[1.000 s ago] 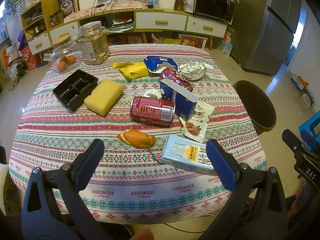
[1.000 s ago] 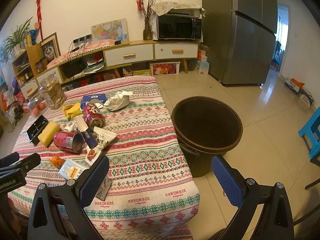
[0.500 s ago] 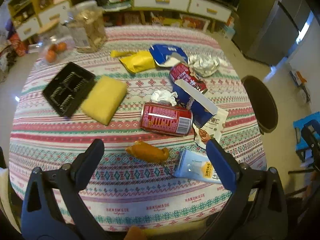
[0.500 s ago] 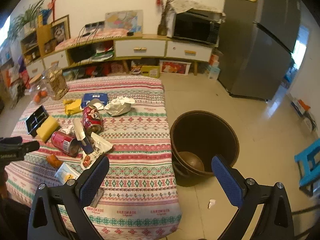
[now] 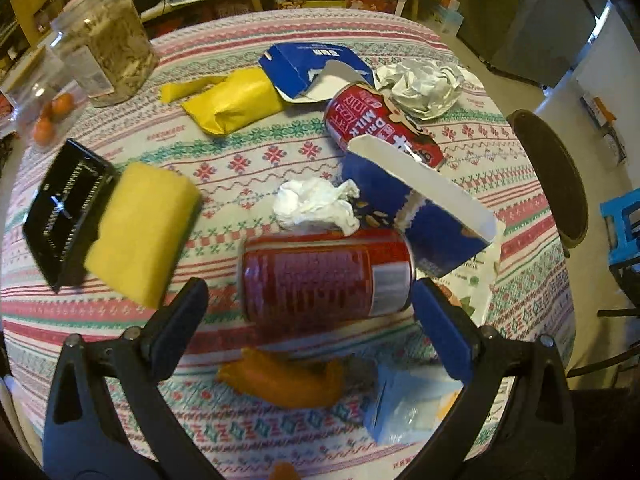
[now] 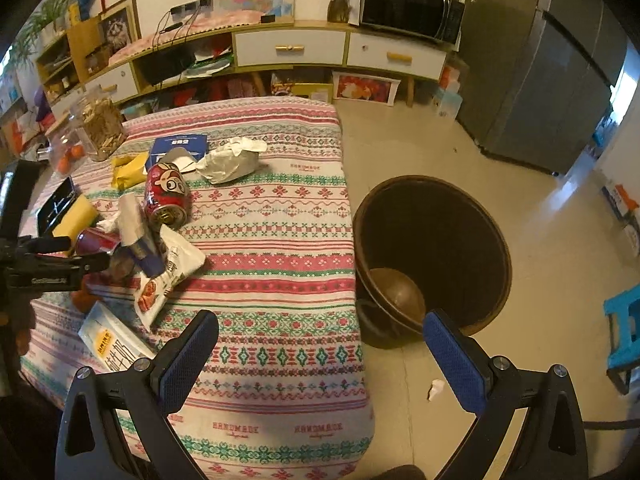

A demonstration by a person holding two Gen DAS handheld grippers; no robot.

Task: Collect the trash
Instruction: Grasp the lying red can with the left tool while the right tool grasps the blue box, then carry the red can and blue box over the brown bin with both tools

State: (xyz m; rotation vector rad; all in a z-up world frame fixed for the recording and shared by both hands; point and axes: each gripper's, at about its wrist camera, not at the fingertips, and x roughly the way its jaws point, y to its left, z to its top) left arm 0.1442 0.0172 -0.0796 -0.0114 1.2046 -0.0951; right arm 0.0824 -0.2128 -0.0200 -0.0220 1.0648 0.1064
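A red drink can (image 5: 326, 276) lies on its side on the patterned tablecloth (image 5: 240, 160). My left gripper (image 5: 310, 318) hangs open just above and in front of it, one finger at each end, touching nothing. Around it lie a white tissue wad (image 5: 316, 204), a torn blue box (image 5: 420, 216), a second red can (image 5: 376, 124), an orange peel (image 5: 284, 380) and a light blue carton (image 5: 404, 408). My right gripper (image 6: 322, 354) is open and empty over the table's right edge, beside the dark brown bin (image 6: 432, 256) on the floor.
A yellow sponge (image 5: 140, 228) and a black tray (image 5: 64, 208) lie left of the can. Yellow wrapper (image 5: 232, 104), crumpled foil (image 5: 420, 88) and glass jars (image 5: 108, 48) stand farther back. A blue stool (image 6: 624, 332) is right of the bin.
My left gripper has dropped forward toward the lying red can, which now fills the space between its fingers. My right gripper has shifted slightly, the bin looming closer.
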